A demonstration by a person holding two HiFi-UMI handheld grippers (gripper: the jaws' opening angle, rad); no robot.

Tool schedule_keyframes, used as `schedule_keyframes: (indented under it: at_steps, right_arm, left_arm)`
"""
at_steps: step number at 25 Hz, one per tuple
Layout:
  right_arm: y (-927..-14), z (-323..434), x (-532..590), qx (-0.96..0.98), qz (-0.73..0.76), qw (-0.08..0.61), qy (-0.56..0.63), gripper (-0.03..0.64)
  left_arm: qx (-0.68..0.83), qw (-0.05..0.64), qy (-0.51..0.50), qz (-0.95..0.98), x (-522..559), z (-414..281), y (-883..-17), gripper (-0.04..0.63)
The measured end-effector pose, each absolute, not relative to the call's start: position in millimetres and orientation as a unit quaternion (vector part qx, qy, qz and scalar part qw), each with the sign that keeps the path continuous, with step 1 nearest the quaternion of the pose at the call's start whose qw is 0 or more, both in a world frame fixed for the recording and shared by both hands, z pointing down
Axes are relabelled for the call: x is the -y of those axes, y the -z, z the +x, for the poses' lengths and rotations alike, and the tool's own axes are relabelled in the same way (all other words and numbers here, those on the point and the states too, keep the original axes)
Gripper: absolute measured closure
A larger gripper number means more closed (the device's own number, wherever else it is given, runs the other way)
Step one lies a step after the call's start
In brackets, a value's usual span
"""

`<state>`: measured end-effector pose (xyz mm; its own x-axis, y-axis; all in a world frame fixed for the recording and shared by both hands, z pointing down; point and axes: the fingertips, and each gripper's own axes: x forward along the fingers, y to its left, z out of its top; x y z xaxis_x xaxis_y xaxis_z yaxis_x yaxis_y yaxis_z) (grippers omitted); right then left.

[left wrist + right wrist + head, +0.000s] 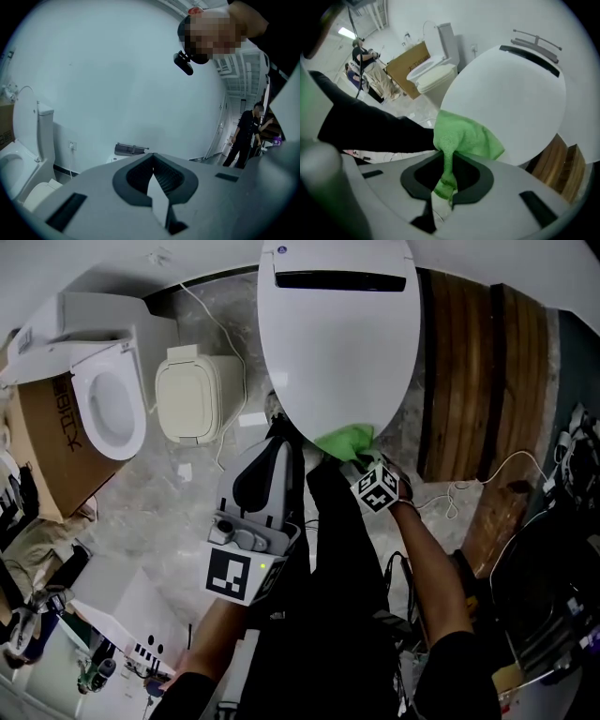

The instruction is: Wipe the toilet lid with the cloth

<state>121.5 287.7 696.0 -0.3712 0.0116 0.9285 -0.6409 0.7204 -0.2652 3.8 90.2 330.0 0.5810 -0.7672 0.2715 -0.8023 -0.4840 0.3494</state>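
Observation:
The white toilet lid (337, 334) is closed and fills the top middle of the head view. A green cloth (345, 442) lies bunched on its front edge. My right gripper (356, 460) is shut on the cloth, which runs up from between the jaws (449, 161) onto the lid (511, 98); the cloth (464, 136) drapes over the rim. My left gripper (275, 442) hangs just left of the lid's front edge and points up at the wall. Its jaws (153, 159) are shut with nothing between them.
A second toilet (108, 404) with its seat raised stands at the left beside a cardboard box (47, 446) and a white lidded bin (192, 395). Dark wooden boards (469, 381) lie right of the lid, with white cables (469, 488) on the floor. A person (243, 136) stands far off.

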Motion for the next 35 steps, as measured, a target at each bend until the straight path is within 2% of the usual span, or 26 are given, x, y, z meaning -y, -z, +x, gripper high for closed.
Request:
schedule_keyframes:
  at_steps: [9, 15, 19, 23, 30, 35]
  right_arm:
    - [-619.3, 144.4, -127.3, 0.785, 0.426, 0.336, -0.298, 0.551]
    - [-602.2, 185.1, -9.8, 0.728, 0.550, 0.291, -0.287, 0.551]
    - [-608.6, 203.1, 41.7, 0.698, 0.584, 0.298, -0.289, 0.551]
    - [-629.6, 215.9, 72.6, 0.676, 0.590, 0.334, -0.289, 0.551]
    - [-671.7, 222.5, 82.6, 0.661, 0.552, 0.415, -0.293, 0.551]
    - [-675.0, 215.8, 85.9, 0.678, 0.525, 0.437, -0.271, 0.551]
  left_arm:
    - [0.454, 0.226, -0.027, 0.862, -47.4, 5.3, -326.3, 0.593]
    - [0.452, 0.228, -0.021, 0.862, -24.0, 1.4, -324.7, 0.592]
    - [0.450, 0.235, -0.026, 0.861, -12.6, -5.3, -330.6, 0.593]
    - [0.456, 0.238, -0.026, 0.857, 3.2, -17.6, -334.2, 0.594]
    - [0.470, 0.245, -0.019, 0.848, 29.7, -35.9, -338.5, 0.592]
    - [0.466, 0.253, -0.021, 0.848, 31.3, -34.8, -346.6, 0.594]
